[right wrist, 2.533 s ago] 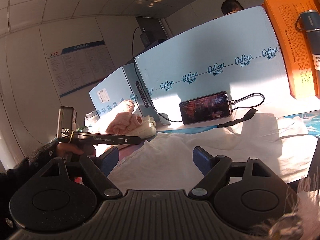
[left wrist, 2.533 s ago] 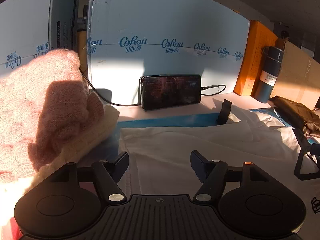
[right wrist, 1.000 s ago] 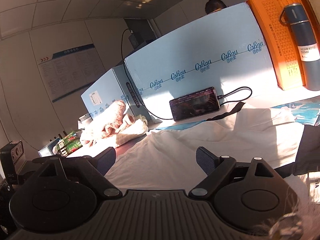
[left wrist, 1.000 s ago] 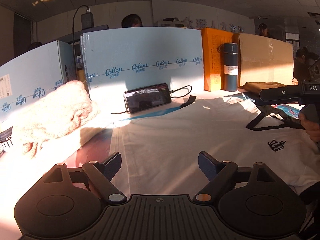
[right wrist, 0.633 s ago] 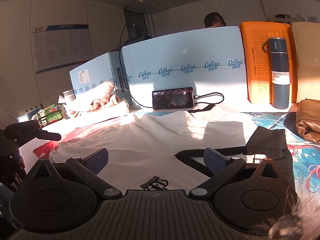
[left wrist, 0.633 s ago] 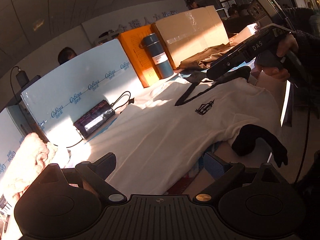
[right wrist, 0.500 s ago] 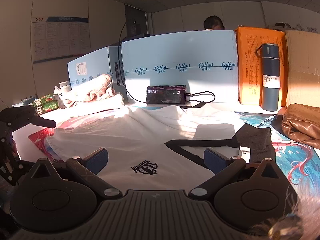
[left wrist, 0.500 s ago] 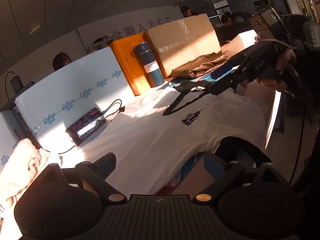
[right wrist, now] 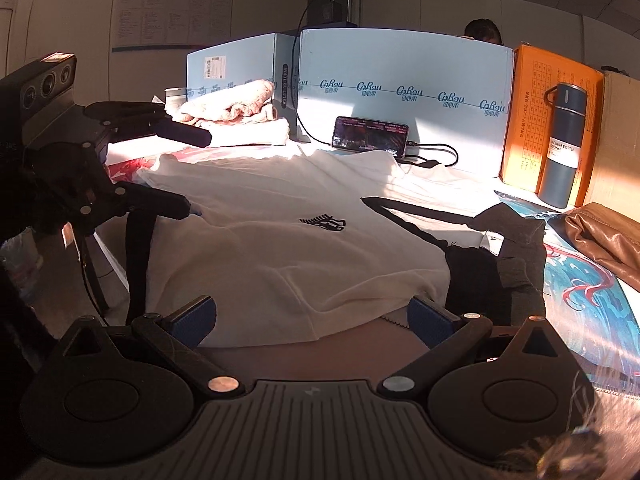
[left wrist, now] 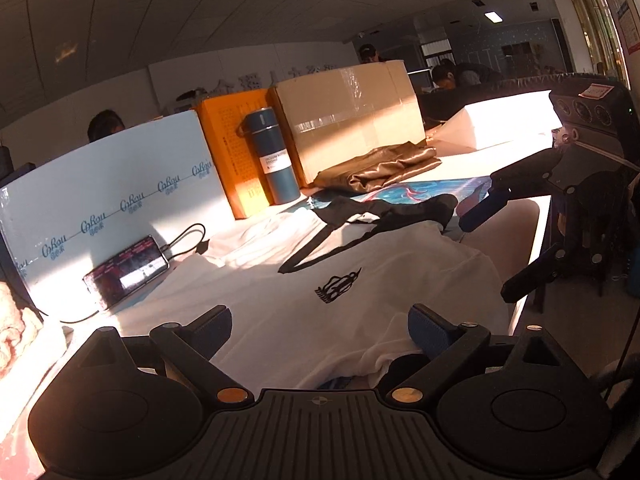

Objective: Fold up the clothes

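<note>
While our left gripper [left wrist: 319,330] and right gripper [right wrist: 312,316] hover with jaws spread and empty at the near table edge, we see the soft white black-trimmed T-shirt [right wrist: 304,236] lying flat, rumpled, just beyond them.

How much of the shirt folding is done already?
A little, it seems: two folded items, the pink sweater and cream one, sit stacked by the blue box. The white T-shirt lies spread flat, no fold in it yet. The left gripper and right gripper are both open, holding nothing. Folding the T-shirt is still left.
</note>
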`<action>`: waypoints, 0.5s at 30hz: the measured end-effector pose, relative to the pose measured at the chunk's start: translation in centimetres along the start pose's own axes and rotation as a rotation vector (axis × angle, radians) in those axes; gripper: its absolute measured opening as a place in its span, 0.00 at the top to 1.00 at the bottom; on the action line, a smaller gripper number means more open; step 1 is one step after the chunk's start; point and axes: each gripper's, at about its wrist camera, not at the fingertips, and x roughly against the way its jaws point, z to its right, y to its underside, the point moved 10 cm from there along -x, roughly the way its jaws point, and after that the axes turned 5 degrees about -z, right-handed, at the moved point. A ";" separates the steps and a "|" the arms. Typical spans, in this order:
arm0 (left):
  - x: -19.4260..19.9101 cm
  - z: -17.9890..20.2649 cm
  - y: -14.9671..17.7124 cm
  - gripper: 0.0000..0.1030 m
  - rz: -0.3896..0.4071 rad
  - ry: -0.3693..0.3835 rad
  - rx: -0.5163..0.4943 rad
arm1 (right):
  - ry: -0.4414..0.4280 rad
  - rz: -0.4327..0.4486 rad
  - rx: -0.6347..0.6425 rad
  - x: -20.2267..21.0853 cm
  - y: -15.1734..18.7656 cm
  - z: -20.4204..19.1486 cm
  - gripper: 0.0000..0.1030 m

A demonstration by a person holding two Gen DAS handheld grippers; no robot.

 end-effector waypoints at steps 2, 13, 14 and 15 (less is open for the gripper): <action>-0.6 -0.2 0.5 0.06 -0.017 0.001 0.021 | 0.016 0.007 0.023 0.1 0.3 -0.4 0.00; -1.7 -1.0 2.2 0.05 -0.043 -0.001 0.113 | 0.181 0.028 0.216 -0.1 3.0 -1.3 0.00; -1.7 -0.9 2.2 0.05 -0.043 -0.003 0.111 | 0.180 0.034 0.226 -0.2 3.0 -1.6 0.00; -1.8 -0.9 2.1 0.05 -0.042 -0.005 0.110 | 0.172 0.040 0.236 -0.3 2.9 -2.0 0.00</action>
